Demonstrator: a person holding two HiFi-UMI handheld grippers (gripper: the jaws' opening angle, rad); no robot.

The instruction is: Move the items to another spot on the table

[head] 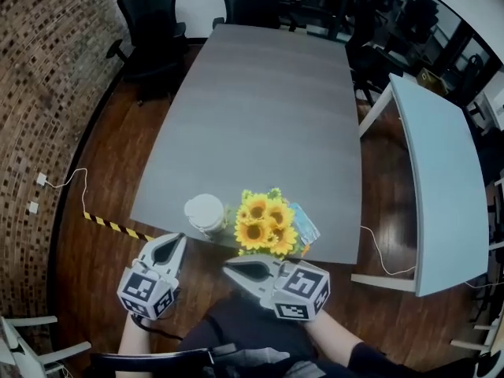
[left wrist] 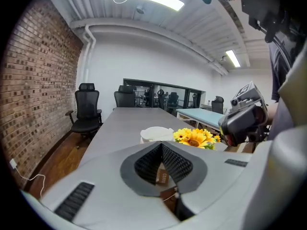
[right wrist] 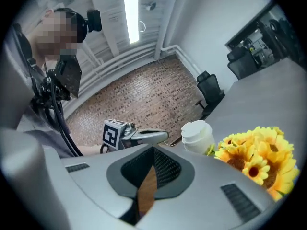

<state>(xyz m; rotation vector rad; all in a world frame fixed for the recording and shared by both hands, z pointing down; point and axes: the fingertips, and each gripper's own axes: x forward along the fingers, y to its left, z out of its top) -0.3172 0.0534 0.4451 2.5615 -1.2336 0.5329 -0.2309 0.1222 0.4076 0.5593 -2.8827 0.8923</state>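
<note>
Landmark: a bunch of yellow sunflowers (head: 264, 223), lying at the near edge of the long grey table (head: 260, 101).
Brick wall (head: 39, 93): far to the left of the sunflowers, across the dark wood floor.
Striped tape (head: 114, 227): a yellow-and-black strip on the floor, left of the sunflowers and past the table's near-left corner.
Office chair (head: 150, 22): black, far beyond the sunflowers and to their left, by the table's far-left corner.
Left gripper (head: 176, 241): left of the sunflowers and nearer the person, off the table's edge, its tip aimed toward the cup and touching nothing.
Left claw: pinched together, with nothing held in it.
Cup (head: 205, 213): white paper cup with a lid, upright, just left of the sunflowers. Whether the petals touch it cannot be told.
Right gripper (head: 230, 268): just on the person's side of the sunflowers, its tip pointing left, clear of the blooms.
Right claw: closed and empty; only a sliver of floor shows at the pads.
Packet (head: 305, 225): flat, blue and orange, against the right side of the sunflowers and partly tucked under the blooms.
Pale table (head: 437, 179): light top on white legs, well to the right of the sunflowers, apart from the grey table.
</note>
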